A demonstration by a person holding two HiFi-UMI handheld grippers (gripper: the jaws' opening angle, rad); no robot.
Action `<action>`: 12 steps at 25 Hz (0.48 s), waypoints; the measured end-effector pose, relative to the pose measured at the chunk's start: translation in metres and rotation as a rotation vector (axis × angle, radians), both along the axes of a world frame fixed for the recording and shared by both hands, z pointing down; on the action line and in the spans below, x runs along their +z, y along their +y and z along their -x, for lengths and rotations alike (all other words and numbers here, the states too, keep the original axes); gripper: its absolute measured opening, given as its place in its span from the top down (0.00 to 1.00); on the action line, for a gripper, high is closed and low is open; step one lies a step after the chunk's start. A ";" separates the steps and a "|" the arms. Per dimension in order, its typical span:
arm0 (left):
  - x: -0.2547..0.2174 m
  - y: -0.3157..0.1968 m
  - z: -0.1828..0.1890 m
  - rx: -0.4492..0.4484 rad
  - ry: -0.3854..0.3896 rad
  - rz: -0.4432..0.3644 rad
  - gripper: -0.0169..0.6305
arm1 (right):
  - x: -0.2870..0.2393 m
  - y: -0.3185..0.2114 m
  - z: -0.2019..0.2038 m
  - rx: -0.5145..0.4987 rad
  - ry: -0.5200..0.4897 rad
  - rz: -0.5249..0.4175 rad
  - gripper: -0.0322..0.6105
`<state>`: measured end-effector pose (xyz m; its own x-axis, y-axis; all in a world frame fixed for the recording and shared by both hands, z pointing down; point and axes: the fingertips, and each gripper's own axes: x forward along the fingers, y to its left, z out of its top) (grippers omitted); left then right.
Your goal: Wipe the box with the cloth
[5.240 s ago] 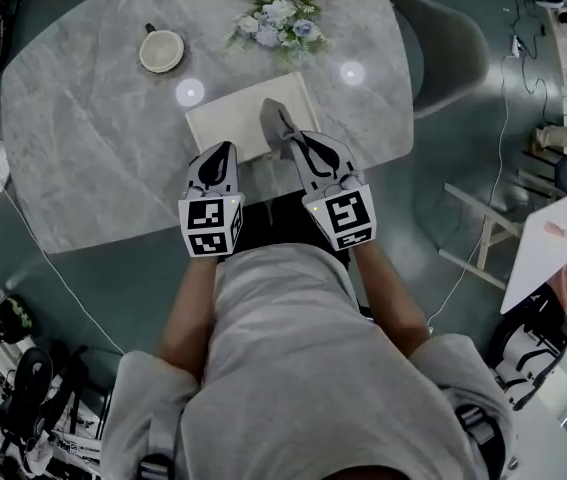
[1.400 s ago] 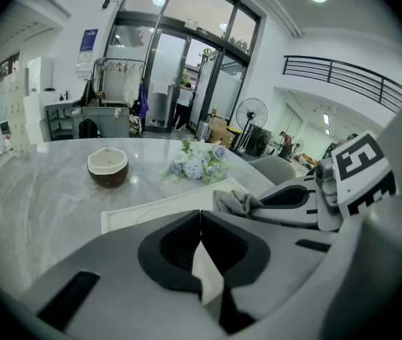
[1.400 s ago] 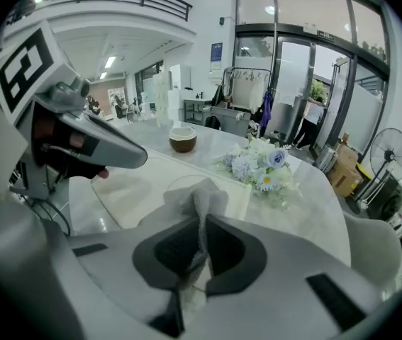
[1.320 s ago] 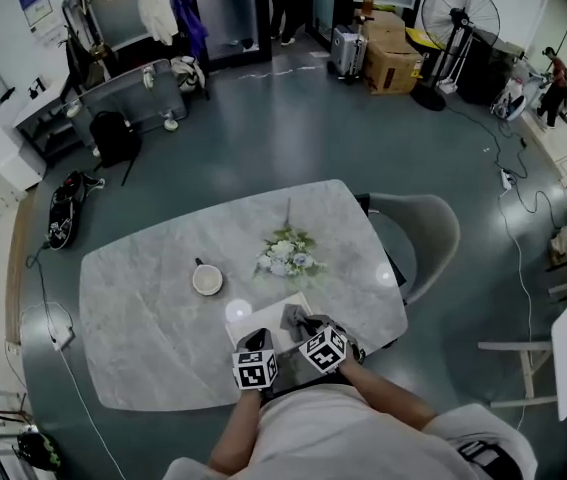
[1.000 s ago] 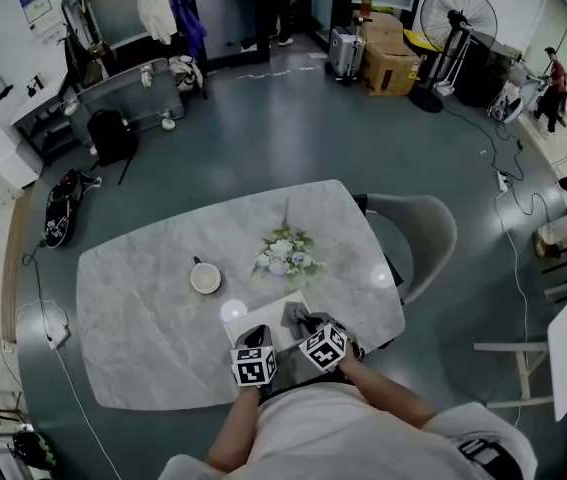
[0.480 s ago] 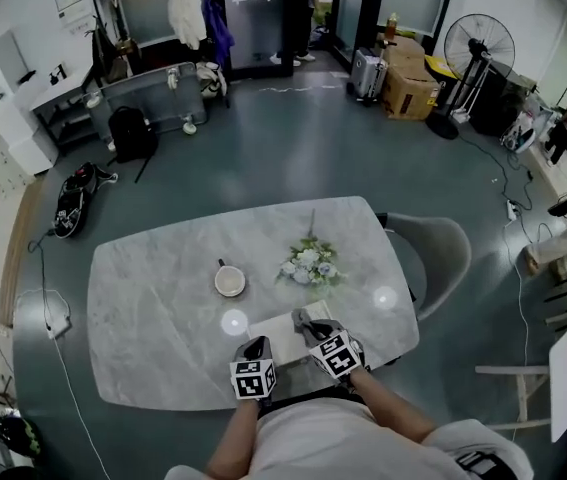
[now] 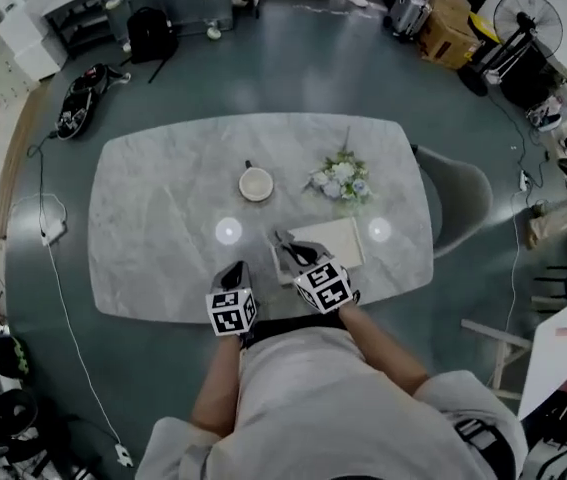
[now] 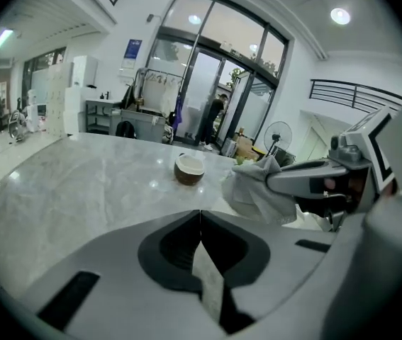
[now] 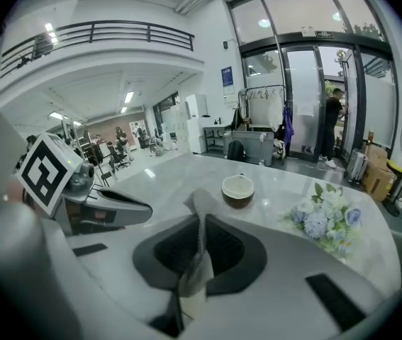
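Observation:
A flat cream box (image 7: 331, 241) lies on the marble table (image 7: 163, 218) near its front edge. My right gripper (image 7: 285, 247) is shut on a grey cloth (image 7: 282, 242) at the box's near left corner. In the right gripper view the cloth (image 9: 199, 211) stands pinched between the jaws. The left gripper view shows the cloth (image 8: 256, 187) bunched at the right gripper's tip. My left gripper (image 7: 235, 269) is shut and holds nothing, over the table's front edge just left of the box. From the right gripper view the left gripper (image 9: 147, 208) sits close by on the left.
A round cup (image 7: 256, 183) and a small bunch of flowers (image 7: 340, 180) stand behind the box. A grey chair (image 7: 463, 203) is at the table's right end. Bags, cables, boxes and a fan line the floor around.
The head camera looked up into the room and has tipped back down onto the table. The right gripper with the cloth now sits at the box's left corner instead of over its right part.

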<state>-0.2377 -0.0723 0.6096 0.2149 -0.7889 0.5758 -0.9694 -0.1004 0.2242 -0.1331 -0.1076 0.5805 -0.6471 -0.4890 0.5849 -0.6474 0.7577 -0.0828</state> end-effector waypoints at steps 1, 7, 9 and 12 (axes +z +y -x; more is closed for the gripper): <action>-0.003 -0.001 0.007 -0.014 -0.006 -0.009 0.94 | -0.004 -0.001 0.003 -0.005 -0.003 -0.011 0.89; 0.021 0.039 -0.001 -0.089 0.068 0.128 0.94 | 0.013 0.014 -0.016 -0.014 0.053 0.084 0.89; 0.024 0.031 0.000 -0.088 0.070 0.130 0.94 | 0.026 0.005 -0.011 -0.023 0.073 0.122 0.89; 0.027 0.020 0.005 -0.095 0.080 0.131 0.94 | 0.053 -0.002 0.006 -0.074 0.130 0.168 0.89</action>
<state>-0.2429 -0.0525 0.6366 0.1926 -0.7272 0.6588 -0.9515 0.0256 0.3065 -0.1392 -0.1093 0.6336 -0.5913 -0.3320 0.7349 -0.6043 0.7859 -0.1312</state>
